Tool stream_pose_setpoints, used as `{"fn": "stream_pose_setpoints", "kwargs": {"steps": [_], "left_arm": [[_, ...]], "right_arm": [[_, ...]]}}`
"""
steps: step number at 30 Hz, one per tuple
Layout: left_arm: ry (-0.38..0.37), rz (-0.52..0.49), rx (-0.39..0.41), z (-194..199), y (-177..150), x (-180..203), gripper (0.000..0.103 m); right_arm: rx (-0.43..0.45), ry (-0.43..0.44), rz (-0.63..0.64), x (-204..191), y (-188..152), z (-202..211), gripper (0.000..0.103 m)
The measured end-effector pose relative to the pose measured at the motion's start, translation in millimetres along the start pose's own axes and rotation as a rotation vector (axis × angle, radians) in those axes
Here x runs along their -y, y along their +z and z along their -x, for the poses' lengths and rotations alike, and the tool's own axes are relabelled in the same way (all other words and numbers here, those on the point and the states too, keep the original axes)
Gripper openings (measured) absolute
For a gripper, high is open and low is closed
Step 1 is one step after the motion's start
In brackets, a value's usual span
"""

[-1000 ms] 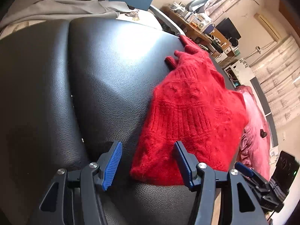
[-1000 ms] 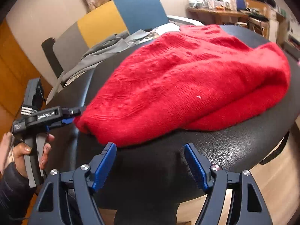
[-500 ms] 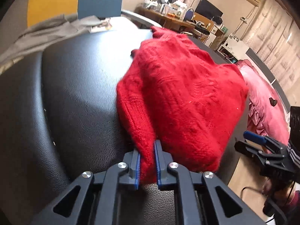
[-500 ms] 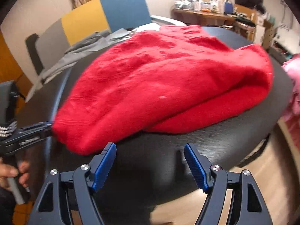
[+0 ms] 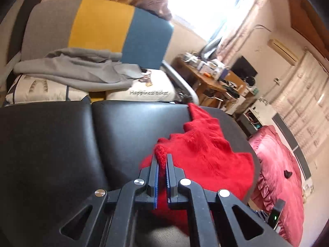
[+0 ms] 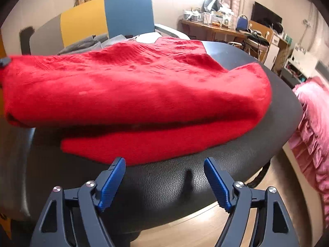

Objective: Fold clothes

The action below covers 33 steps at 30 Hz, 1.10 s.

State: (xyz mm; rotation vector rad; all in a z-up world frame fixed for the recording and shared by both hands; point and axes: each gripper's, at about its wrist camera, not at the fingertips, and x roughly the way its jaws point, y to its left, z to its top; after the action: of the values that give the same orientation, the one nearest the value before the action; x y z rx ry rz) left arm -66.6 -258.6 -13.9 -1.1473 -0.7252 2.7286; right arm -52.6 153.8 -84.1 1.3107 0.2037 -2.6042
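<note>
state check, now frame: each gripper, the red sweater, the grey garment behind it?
left gripper: shut on a corner of the sweater.
right gripper: open, jaws opening, nothing between them.
red sweater: on the black padded surface, near corner lifted.
grey garment: crumpled, unfolded.

One red knitted sweater (image 5: 207, 154) lies on one black leather seat (image 5: 61, 144), and one grey garment (image 5: 78, 70) is draped at 11 o'clock over two printed cushions (image 5: 144, 91). Two grippers show: the left gripper (image 5: 162, 164) and the right gripper (image 6: 164, 166). At 3 o'clock sits one pink ruffled bedspread (image 5: 275, 164).
</note>
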Motion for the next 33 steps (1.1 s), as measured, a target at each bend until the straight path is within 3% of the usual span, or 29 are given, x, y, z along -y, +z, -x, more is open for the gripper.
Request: {"fn": "stream_pose_setpoints", "kwargs": {"steps": [4,7,10,13,15,16,17,18,21,24,33], "left_arm": [[0.075,0.09,-0.042,-21.0,3.4,-31.7,0.006],[0.083,0.128,-0.063,-31.5,-1.1,-49.3,0.006],[0.135,0.093,-0.059,-32.3,-10.9,-53.5,0.006],[0.187,0.027,-0.042,-23.3,-13.0,-52.2,0.012],[0.219,-0.002,-0.027,-13.8,-14.2,-53.3,0.014],[0.229,-0.007,-0.026,-9.8,-16.0,-55.4,0.017],[0.231,-0.001,-0.032,-6.4,-18.7,-59.0,0.017],[0.233,0.006,-0.038,-3.1,-21.4,-62.7,0.017],[0.19,0.043,-0.061,5.1,-42.8,-70.6,0.017],[0.11,0.079,-0.11,8.0,-76.0,-74.5,0.017],[-0.173,0.127,-0.304,-23.3,-176.4,-49.2,0.017]], "right_arm": [[-0.015,0.106,0.11,-20.5,2.5,-3.9,0.083],[-0.023,0.163,0.211,-42.0,5.0,-9.5,0.083],[-0.029,0.179,0.336,-70.5,8.5,-20.6,0.082],[-0.047,0.133,0.422,-92.6,13.2,-41.4,0.079],[-0.06,0.142,0.383,-92.6,21.5,-48.5,0.069],[-0.073,0.141,0.364,-92.0,26.7,-51.2,0.044],[-0.081,0.136,0.357,-90.6,30.1,-51.9,0.027],[-0.088,0.13,0.354,-88.8,32.9,-51.9,0.018],[-0.115,0.126,0.344,-86.6,37.6,-50.5,0.015],[-0.147,0.202,0.296,-87.8,45.8,-35.1,0.014],[-0.082,0.461,0.122,-66.1,61.1,86.7,0.014]]}}
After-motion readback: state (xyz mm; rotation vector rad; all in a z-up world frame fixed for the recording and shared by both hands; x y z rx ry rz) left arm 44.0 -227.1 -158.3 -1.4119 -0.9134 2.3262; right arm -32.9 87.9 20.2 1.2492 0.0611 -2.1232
